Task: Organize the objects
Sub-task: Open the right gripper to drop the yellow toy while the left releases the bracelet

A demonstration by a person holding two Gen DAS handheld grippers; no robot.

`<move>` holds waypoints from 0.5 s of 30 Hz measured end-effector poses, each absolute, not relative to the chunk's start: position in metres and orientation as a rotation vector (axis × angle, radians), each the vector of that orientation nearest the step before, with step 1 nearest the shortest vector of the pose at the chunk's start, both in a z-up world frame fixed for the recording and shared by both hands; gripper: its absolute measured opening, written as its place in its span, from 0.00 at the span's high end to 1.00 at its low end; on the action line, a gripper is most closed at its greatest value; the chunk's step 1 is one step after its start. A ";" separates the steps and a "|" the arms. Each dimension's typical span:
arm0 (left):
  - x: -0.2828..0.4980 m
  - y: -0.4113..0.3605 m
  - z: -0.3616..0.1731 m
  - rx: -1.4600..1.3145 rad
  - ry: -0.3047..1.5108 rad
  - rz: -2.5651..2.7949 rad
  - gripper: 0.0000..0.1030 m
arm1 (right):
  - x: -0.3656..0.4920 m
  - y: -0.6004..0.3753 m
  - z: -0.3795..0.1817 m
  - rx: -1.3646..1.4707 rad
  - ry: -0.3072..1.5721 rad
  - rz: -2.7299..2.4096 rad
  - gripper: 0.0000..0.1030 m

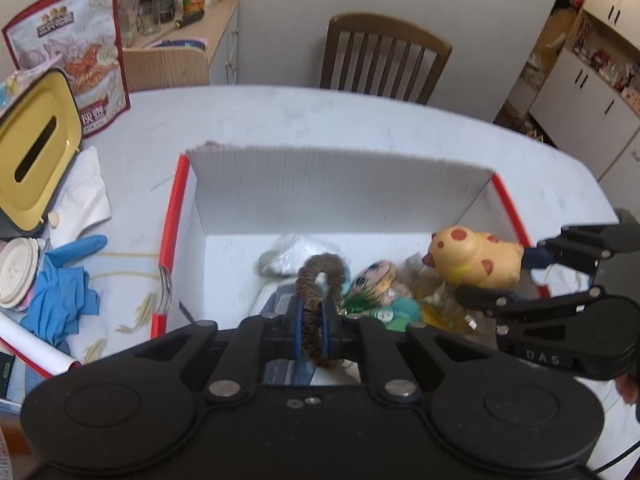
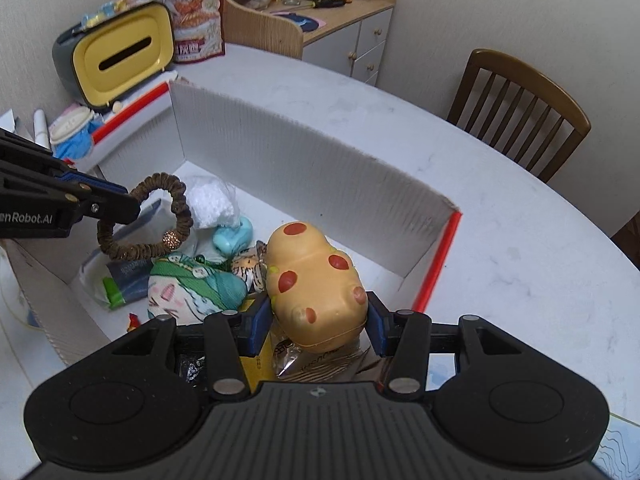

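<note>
A white cardboard box (image 1: 340, 188) (image 2: 304, 168) with red edges stands on the white table and holds several small items. My left gripper (image 1: 311, 316) (image 2: 130, 202) is shut on a brown hair scrunchie (image 1: 320, 280) (image 2: 160, 216), held above the box's near left part. My right gripper (image 2: 316, 320) (image 1: 532, 272) is shut on a yellow toy with red spots (image 2: 316, 284) (image 1: 472, 256), held above the box's right side. Under them lie a white plastic bag (image 2: 212, 204), a teal object (image 2: 232, 238) and a printed pouch (image 2: 192, 284).
A yellow tissue box (image 1: 36, 148) (image 2: 124, 52), a snack bag (image 1: 72, 52) (image 2: 188, 4), blue gloves (image 1: 60, 292) and a lidded cup (image 1: 18, 272) crowd the table's left. A wooden chair (image 1: 380, 56) (image 2: 520, 116) stands beyond the table. A cabinet with jars (image 2: 332, 12) sits behind.
</note>
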State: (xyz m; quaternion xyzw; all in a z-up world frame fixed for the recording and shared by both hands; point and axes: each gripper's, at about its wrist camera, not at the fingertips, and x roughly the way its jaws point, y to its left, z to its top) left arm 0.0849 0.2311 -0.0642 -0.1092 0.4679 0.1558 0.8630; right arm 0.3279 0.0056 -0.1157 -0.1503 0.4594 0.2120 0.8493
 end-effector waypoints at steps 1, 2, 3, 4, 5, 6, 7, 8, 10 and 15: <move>0.085 0.231 -0.067 -0.219 0.994 0.329 0.92 | 0.329 0.006 -0.118 -0.321 0.970 0.448 0.53; 0.085 0.231 -0.071 -0.208 1.005 0.334 0.90 | 0.329 0.006 -0.119 -0.324 0.970 0.449 0.53; 0.085 0.230 -0.073 -0.198 1.015 0.338 0.88 | 0.328 0.006 -0.121 -0.324 0.970 0.451 0.53; 0.085 0.231 -0.076 -0.193 1.025 0.340 0.88 | 0.328 0.006 -0.121 -0.324 0.971 0.454 0.53; 0.084 0.230 -0.078 -0.190 1.033 0.338 0.88 | 0.328 0.007 -0.122 -0.323 0.971 0.457 0.53; 0.084 0.230 -0.080 -0.185 1.038 0.336 0.86 | 0.327 0.006 -0.122 -0.321 0.971 0.460 0.52; 0.083 0.229 -0.081 -0.178 1.044 0.334 0.85 | 0.327 0.005 -0.122 -0.319 0.972 0.463 0.52; 0.083 0.228 -0.083 -0.172 1.049 0.332 0.82 | 0.327 0.004 -0.122 -0.313 0.973 0.463 0.52; 0.082 0.226 -0.085 -0.162 1.057 0.333 0.81 | 0.327 0.000 -0.121 -0.293 0.973 0.468 0.52; 0.080 0.223 -0.086 -0.156 1.063 0.334 0.63 | 0.323 -0.006 -0.115 -0.261 0.968 0.484 0.42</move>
